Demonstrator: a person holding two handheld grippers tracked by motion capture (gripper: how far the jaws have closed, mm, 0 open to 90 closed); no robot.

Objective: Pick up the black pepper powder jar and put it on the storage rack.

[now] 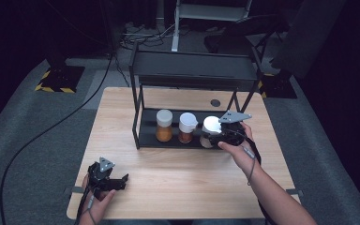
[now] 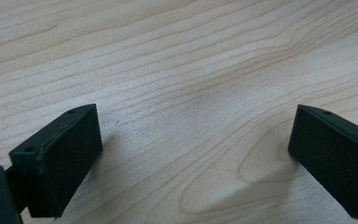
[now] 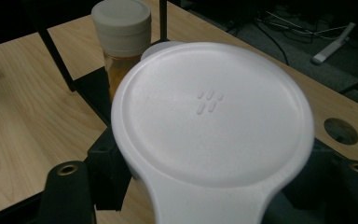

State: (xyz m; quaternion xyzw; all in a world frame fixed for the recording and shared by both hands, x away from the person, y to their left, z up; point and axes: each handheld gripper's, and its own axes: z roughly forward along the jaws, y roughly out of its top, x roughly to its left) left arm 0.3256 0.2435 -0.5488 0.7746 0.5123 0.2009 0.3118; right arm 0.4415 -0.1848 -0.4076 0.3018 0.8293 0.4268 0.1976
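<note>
On the lower shelf of the black rack [image 1: 143, 136], at its right end, stands a white-lidded jar [image 1: 211, 125], and the right claw [image 1: 219, 138] is closed around its body just under the lid. Beside it to the left stand a second white-capped jar [image 1: 187, 127] and then a jar of orange powder [image 1: 164, 125]. Near the front left of the wooden counter [image 1: 178, 183], well apart from the rack, the left claw [image 1: 122, 182] rests with jaws spread wide, holding nothing.
</note>
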